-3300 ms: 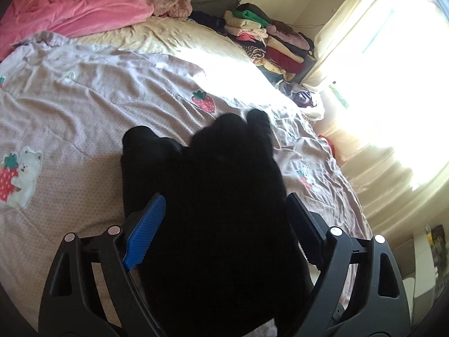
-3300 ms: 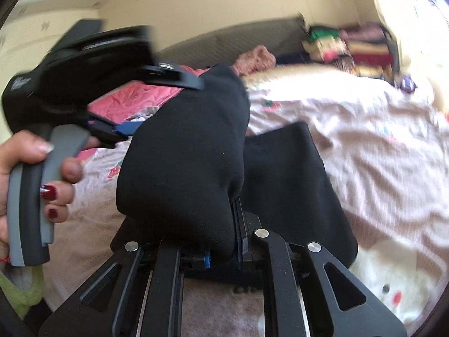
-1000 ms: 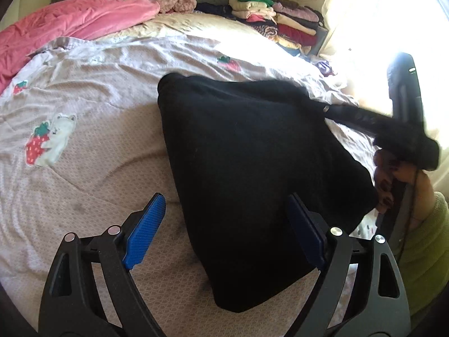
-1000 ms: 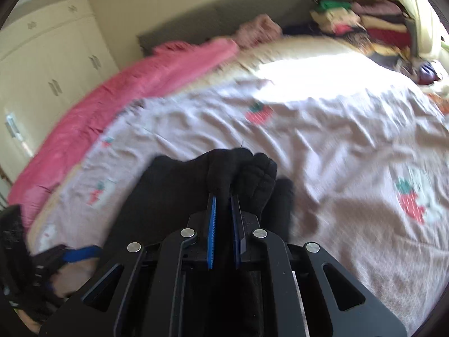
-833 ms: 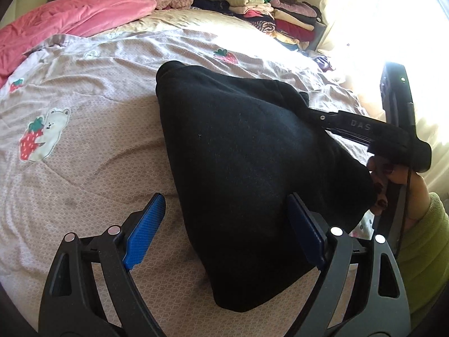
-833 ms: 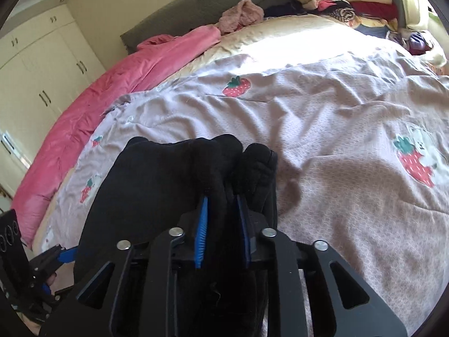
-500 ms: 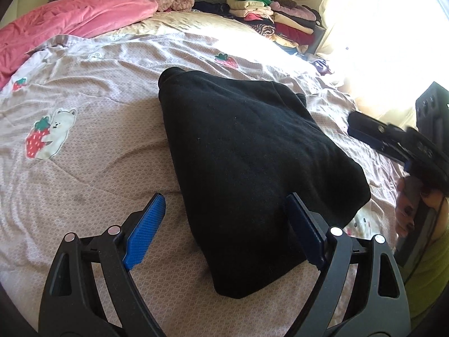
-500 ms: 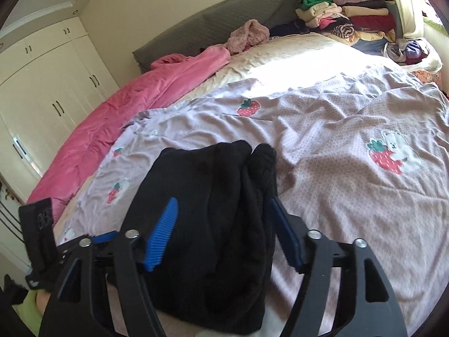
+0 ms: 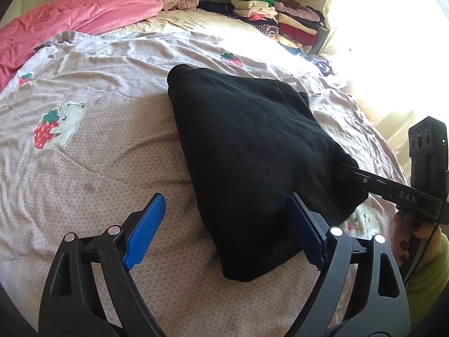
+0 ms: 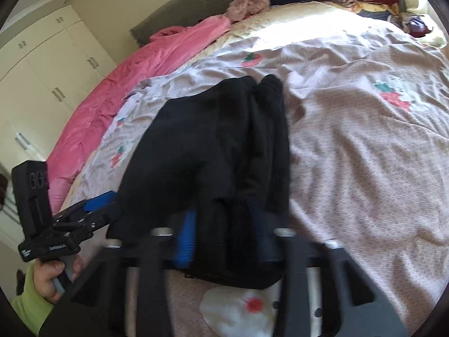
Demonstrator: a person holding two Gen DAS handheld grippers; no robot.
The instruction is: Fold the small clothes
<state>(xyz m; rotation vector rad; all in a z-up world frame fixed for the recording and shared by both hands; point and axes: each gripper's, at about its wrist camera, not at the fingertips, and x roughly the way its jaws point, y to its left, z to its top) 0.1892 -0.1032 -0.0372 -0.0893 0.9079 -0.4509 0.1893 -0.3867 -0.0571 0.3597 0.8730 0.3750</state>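
Observation:
A black folded garment (image 9: pixel 252 151) lies on the pink strawberry-print bedspread (image 9: pixel 92 151). My left gripper (image 9: pixel 224 213) is open, its blue pads (image 9: pixel 146 221) straddling the garment's near left corner without gripping it. The right gripper shows at the right edge of the left wrist view (image 9: pixel 393 193), with its tip at the garment's right edge. In the right wrist view the garment (image 10: pixel 213 151) lies in layers, and my right gripper (image 10: pixel 224 241) has its blue pads (image 10: pixel 186 241) on either side of the near folded edge, partly closed; the image is blurred.
A pink blanket (image 9: pixel 78 16) lies at the bed's far left. A stack of folded clothes (image 9: pixel 277 19) stands at the far right by the bright curtain (image 9: pixel 387 42). White wardrobe doors (image 10: pixel 42 70) stand left of the bed.
The right gripper let go of the garment, opened wide and drew back, then came in again around the near folded edge, narrowing. The left gripper stayed open and nearly still.

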